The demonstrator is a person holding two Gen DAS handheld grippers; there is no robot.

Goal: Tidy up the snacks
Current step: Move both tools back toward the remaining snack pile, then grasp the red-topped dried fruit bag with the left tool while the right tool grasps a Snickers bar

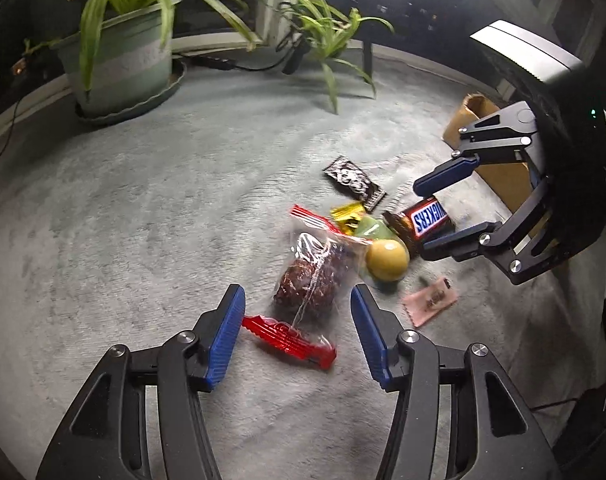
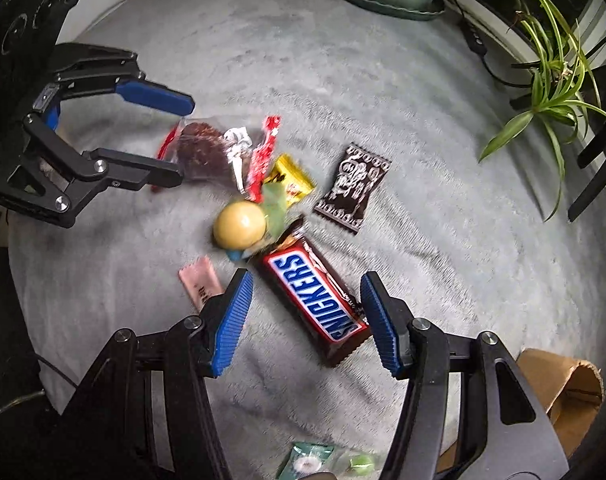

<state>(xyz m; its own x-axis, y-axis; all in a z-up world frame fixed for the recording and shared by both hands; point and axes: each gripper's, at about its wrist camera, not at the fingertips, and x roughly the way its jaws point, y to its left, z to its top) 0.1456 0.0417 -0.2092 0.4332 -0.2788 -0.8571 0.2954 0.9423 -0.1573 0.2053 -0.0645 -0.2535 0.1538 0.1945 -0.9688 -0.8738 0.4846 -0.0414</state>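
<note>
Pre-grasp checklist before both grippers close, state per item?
1. Snickers bar between right gripper pads, untouched: ok.
2. Clear red-ended packet between left gripper pads, not yet pinched: ok.
3. Yellow ball clear of right jaws: not ok, it touches the bar's far end.
4. Pink wrapper clear of right gripper's near-side pad: cannot tell, it sits right beside it.
5. Brown paper bag open to receive: cannot tell.
</note>
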